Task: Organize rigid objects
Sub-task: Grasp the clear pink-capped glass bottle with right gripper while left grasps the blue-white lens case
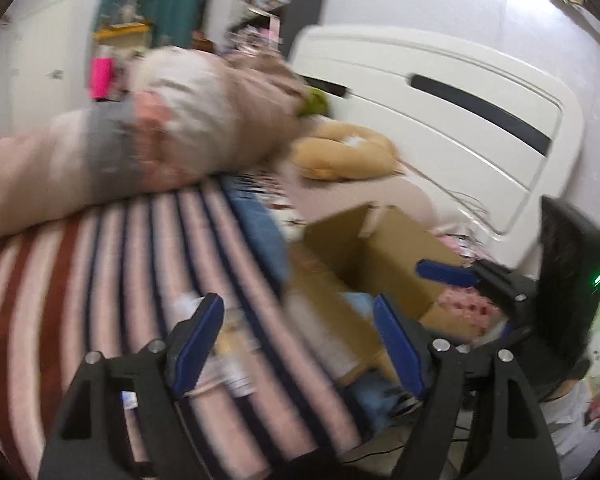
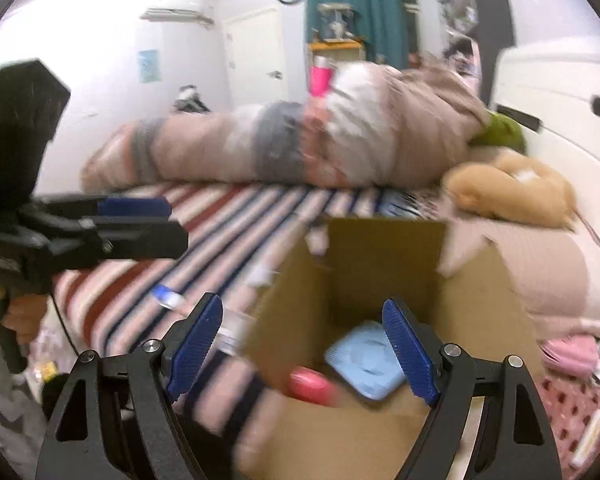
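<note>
- My left gripper (image 1: pixel 298 344) is spread wide with nothing between its fingers; it hovers over the striped bed cover (image 1: pixel 112 264), just left of the cardboard box (image 1: pixel 384 248).
- Under it lie small items (image 1: pixel 236 364) on the stripes, too blurred for me to name or to read their long axes. In the right wrist view one of them looks like a white-and-blue tube (image 2: pixel 168 298), lying flat, its long axis running roughly across the stripes, blue end to the left.
- I judge the step in hand is fetching the next loose piece. I'd slow down until the blur settles, line the fingers across the tube's short side, and come down square so it doesn't roll on the soft cover.
- The box stands open on the bed. Inside lie a red object (image 2: pixel 312 384) and a light-blue flat case (image 2: pixel 364 364), touching, the case tilted corner-down toward me.
- My right gripper (image 2: pixel 302 348) is also fully open and empty, poised over the box mouth.
- I'd keep the two grippers well apart as the left one crosses.
</note>
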Available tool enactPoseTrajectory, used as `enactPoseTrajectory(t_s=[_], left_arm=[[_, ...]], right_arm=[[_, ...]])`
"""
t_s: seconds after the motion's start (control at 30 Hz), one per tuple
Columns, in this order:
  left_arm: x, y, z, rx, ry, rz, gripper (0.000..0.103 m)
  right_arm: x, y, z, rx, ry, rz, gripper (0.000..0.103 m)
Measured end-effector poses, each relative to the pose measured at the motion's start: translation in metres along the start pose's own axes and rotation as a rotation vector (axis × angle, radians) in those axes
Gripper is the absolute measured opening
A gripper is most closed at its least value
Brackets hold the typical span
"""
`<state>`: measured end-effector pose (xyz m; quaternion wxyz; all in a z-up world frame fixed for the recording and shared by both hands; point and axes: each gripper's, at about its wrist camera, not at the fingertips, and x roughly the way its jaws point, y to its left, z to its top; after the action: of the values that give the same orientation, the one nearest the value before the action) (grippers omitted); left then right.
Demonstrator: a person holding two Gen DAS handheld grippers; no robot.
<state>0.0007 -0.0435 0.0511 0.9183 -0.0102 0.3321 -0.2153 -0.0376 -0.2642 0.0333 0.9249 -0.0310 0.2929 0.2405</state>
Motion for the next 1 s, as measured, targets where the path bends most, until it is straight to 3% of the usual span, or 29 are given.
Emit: enactPoseTrajectory(t_s=[0.13, 0.23, 0.37, 0.6, 0.73, 1.0], left_arm=[[-0.043, 0.057, -0.035, -0.064, -0.026, 0.115, 0.077], [-0.062, 0.09, -0.052, -0.105, -0.022, 0.143, 0.077], [-0.073, 0.117, -0.063, -0.143, -0.022, 0.155, 0.077], [-0.067, 0.125, -0.08, -0.178, -0.013, 0.185, 0.077], [-0.057, 0.123, -0.086, -0.196, -0.013, 0.207, 0.077], [-0.012, 0.134, -0.097, -0.263, 0.019, 0.23, 0.077]], right_arm=[[0.012, 0.057, 0.011, -0.025, -0.006, 0.126, 0.08], [0.042, 0.096, 0.01, -0.051, 0.052, 0.222, 0.08], [0.088, 0.125, -0.008, -0.09, 0.151, 0.267, 0.08], [0.171, 0.118, -0.046, -0.187, 0.271, 0.176, 0.08], [0.209, 0.108, -0.048, -0.193, 0.315, 0.158, 0.08], [0.243, 0.104, -0.055, -0.317, 0.339, 0.159, 0.08]])
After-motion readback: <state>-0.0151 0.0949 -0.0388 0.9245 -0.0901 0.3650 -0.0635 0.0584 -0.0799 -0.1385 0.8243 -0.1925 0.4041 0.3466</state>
